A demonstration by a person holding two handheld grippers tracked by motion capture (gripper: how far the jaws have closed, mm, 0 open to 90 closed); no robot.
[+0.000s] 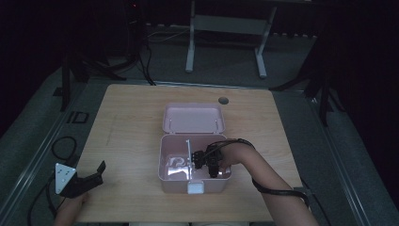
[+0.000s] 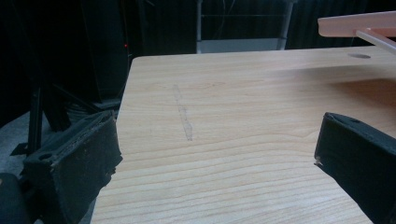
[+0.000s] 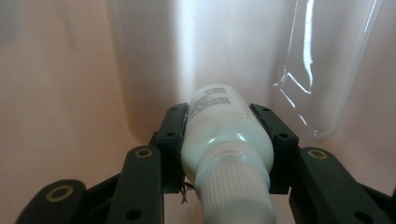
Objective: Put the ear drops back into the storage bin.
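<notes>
Jaws of the right hand-held gripper point(image 3: 227, 154) are pressing on both sides of a small white bottle point(image 3: 224, 140), ribbed cap pointing back toward the camera and label end pointing forward. In the high view this right hand-held gripper point(image 1: 203, 162) is reaching down inside a pink box point(image 1: 165, 175), into the compartment on the right of a thin clear divider point(image 1: 188, 153), so the bottle is sitting low within the box walls while being gripped. In the right gripper view, pale pink walls are standing close around the bottle, and the clear divider point(image 3: 322, 84) is showing just beside it. The lid point(image 1: 194, 117) of the box is lying open, tilted back behind the box on the wooden surface point(image 1: 127, 127).

Away at the near left corner of the surface, the left hand-held gripper point(image 1: 89, 179) is resting with its jaws standing wide apart and nothing between them; in its own view the left hand-held gripper point(image 2: 215, 154) is facing bare wood.

Judging from this, the placing of the bottle looks nearly done: it is already inside the box. Letting go, lifting the hand-held gripper out and probably closing the lid seem to be what is left.
</notes>
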